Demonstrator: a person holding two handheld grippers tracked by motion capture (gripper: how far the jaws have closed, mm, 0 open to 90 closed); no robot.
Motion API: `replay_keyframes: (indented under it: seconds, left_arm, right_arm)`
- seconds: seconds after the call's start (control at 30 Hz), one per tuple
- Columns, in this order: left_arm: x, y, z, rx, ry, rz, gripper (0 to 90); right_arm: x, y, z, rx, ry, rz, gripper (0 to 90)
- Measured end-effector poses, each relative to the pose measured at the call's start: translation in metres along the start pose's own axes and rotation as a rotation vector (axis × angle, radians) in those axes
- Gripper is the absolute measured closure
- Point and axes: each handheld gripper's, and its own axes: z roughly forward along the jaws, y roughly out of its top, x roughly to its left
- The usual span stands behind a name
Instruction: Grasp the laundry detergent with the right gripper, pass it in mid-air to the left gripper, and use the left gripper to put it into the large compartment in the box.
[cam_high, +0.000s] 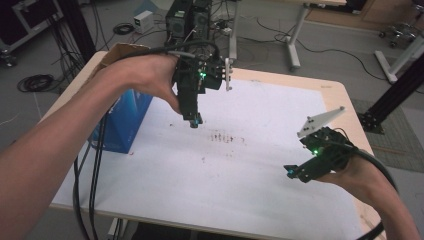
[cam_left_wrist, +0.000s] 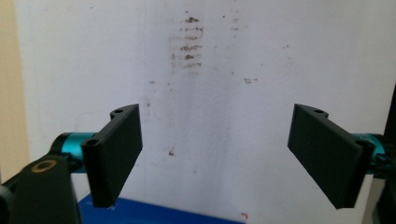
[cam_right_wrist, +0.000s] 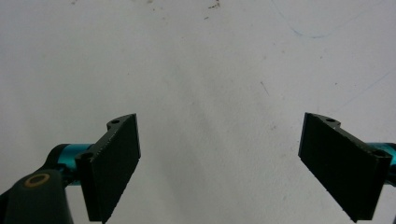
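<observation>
Hovering empty with jaws wide apart, left gripper (cam_high: 196, 121) beside tall blue cardboard box (cam_high: 125, 120), right gripper (cam_high: 292, 172) over white counter (cam_high: 250, 165).

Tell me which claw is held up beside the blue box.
The left claw, raised and pointing down next to the blue box. The right claw sits low, near the table's right edge.
</observation>
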Motion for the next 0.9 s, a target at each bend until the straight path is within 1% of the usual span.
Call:
replay_keyframes:
  seconds: [0.03,0.07,0.1,0.13,0.17,0.2,0.23,0.27,0.3,0.33,0.37,0.4,0.43,0.53,0.63,0.77,0.9]
  left_arm:
    - [-0.002,0.002,0.006,0.004,-0.010,0.005,17.3]
    - [-0.006,0.003,0.017,0.009,-0.013,0.013,17.3]
    - [-0.006,0.004,0.022,0.012,-0.012,0.010,17.3]
    - [-0.006,0.004,0.022,0.012,-0.012,0.010,16.7]
    - [-0.007,0.004,0.027,0.014,-0.014,0.005,16.7]
    - [-0.008,0.004,0.038,0.018,-0.022,-0.003,16.4]
    - [-0.009,0.004,0.042,0.021,-0.026,-0.006,16.4]
    - [-0.009,0.004,0.042,0.021,-0.026,-0.006,16.4]
    - [-0.009,0.004,0.051,0.020,-0.032,-0.018,16.4]
    - [-0.009,0.004,0.051,0.020,-0.032,-0.018,16.4]
    - [-0.010,0.004,0.059,0.016,-0.039,-0.027,16.4]
    - [-0.010,0.004,0.059,0.016,-0.039,-0.027,16.4]
    - [-0.011,0.005,0.064,0.018,-0.040,-0.031,16.3]
    - [-0.012,0.006,0.068,0.025,-0.038,-0.033,16.4]
    - [-0.014,0.008,0.072,0.034,-0.044,-0.026,16.4]
    - [-0.016,0.011,0.074,0.032,-0.049,-0.022,16.3]
    - [-0.018,0.014,0.075,0.034,-0.046,-0.021,16.3]
  right_arm:
    - [0.000,0.000,0.000,0.000,0.002,0.003,12.3]
    - [-0.001,0.001,0.000,0.000,-0.001,0.000,12.3]
    - [0.000,0.001,0.000,-0.001,-0.001,0.007,12.3]
    - [0.000,0.002,0.000,-0.001,-0.001,0.002,12.3]
    - [0.000,0.002,0.000,-0.001,-0.001,0.002,12.3]
    - [0.001,0.002,0.001,-0.001,-0.001,0.007,12.3]
    - [0.001,0.003,0.001,0.000,-0.002,0.009,12.3]
    - [0.000,0.003,0.001,0.001,-0.003,0.003,12.3]
    - [0.001,0.004,0.001,-0.001,-0.003,0.007,12.3]
    - [0.001,0.004,0.002,-0.003,-0.005,0.007,12.3]
    - [0.002,0.005,0.002,-0.004,-0.006,0.011,12.3]
    - [0.002,0.005,0.002,-0.004,-0.006,0.011,12.3]
    - [0.002,0.007,0.002,-0.004,-0.005,0.006,12.3]
    - [0.004,0.008,0.004,-0.004,-0.008,0.007,12.3]
    - [0.006,0.009,0.004,-0.008,-0.007,0.007,12.3]
    - [0.007,0.008,0.004,-0.011,-0.007,0.012,12.3]
    - [0.007,0.006,0.003,-0.011,-0.007,0.009,12.3]
